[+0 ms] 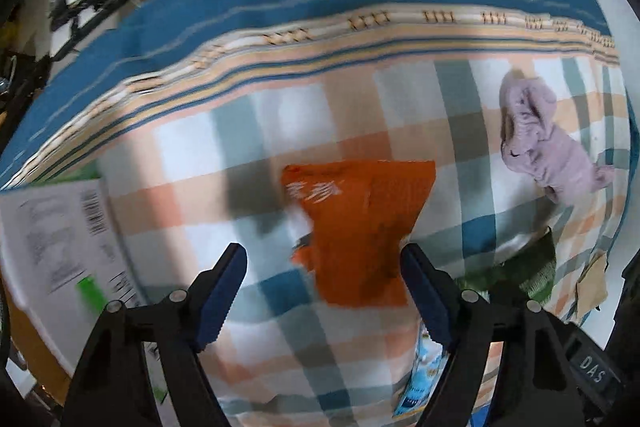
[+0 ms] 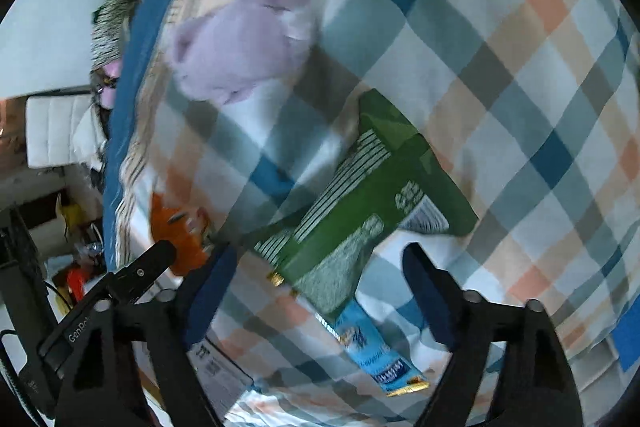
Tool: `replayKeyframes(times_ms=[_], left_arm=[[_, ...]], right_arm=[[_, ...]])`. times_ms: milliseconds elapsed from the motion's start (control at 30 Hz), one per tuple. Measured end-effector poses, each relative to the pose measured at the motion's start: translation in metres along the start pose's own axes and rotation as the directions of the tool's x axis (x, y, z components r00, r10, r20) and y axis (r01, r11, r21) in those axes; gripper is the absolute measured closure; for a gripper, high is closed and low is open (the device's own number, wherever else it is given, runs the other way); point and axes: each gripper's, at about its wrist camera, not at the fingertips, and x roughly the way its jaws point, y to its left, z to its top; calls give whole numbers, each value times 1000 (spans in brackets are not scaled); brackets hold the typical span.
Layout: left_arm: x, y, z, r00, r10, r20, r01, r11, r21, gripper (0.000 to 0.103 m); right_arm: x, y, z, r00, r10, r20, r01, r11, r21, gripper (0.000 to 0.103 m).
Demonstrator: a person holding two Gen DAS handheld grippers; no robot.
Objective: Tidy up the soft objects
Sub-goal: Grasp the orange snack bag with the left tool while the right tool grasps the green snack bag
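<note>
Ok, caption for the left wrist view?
Open left gripper above an orange packet on a plaid blanket.

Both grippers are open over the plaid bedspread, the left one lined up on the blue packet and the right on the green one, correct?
Not quite: the left gripper is lined up on the orange packet, as the left wrist view shows. The rest holds: both open over the plaid bedspread, right gripper on the green packet.

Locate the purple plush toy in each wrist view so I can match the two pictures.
Left wrist: the purple plush toy lies at the right edge, on the checked blanket, beyond the open left gripper.
Right wrist: it sits upper left, near the blanket's blue border.
Shared landmark: the orange packet, centre in the left view, lower left in the right.
</note>
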Motion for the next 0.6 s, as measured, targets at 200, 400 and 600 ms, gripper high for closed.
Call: replayKeyframes(times_ms=[200, 400, 600], left_arm=[[23, -20, 4, 998, -49, -40, 49, 999, 18, 51], [19, -28, -5, 999, -47, 13, 47, 999, 26, 66], [-7, -29, -33, 995, -50, 81, 49, 999, 20, 67]], right_arm=[[21, -4, 8, 999, -6, -45, 8, 999, 43, 39], [19, 1, 6, 999, -29, -37, 29, 1000, 3, 52], [4, 5, 5, 997, -75, 8, 76, 995, -64, 63]])
